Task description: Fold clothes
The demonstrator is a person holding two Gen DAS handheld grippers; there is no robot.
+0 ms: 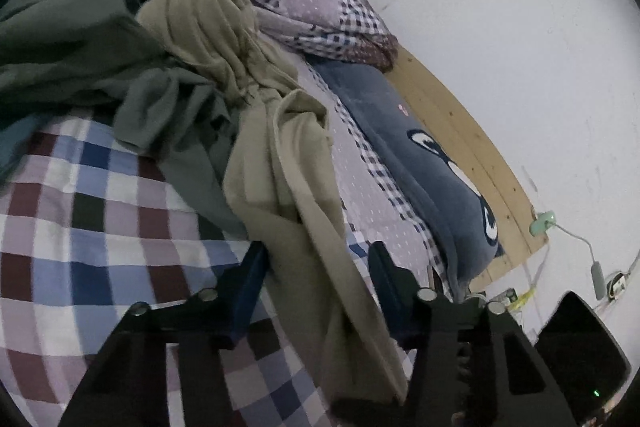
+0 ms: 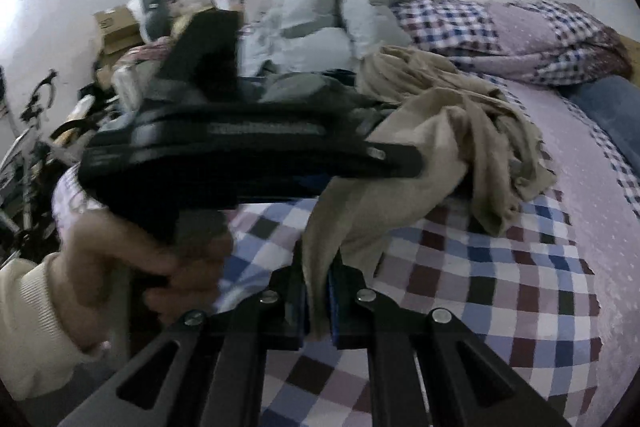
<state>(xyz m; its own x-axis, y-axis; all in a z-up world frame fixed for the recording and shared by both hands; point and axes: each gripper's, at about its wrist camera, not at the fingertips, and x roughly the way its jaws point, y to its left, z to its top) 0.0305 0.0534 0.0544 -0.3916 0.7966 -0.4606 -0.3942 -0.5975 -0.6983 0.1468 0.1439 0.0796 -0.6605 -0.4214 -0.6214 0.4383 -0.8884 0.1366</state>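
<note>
Two grippers over checked blue, maroon and white bed sheet [image 1: 92,211]. Left gripper [image 1: 316,263] spread wide, crumpled beige fabric garment [image 1: 280,163] draped between its blue fingers [image 1: 252,275], not pinched. Right gripper [image 2: 316,291] pressed together on a fold of same beige garment [image 2: 432,147], rest of it heaped on sheet beside dark green crumpled garment [image 1: 80,43]. Left gripper body [image 2: 240,143] seen blurred in right view, held by hand [image 2: 160,259] in cream knit sleeve [image 2: 32,323]. Brown cardboard box [image 2: 116,27] at far wall, contents and print unreadable. Navy plush blanket with cartoon eyes [image 1: 424,155] along wooden bed edge [image 1: 472,147].
</note>
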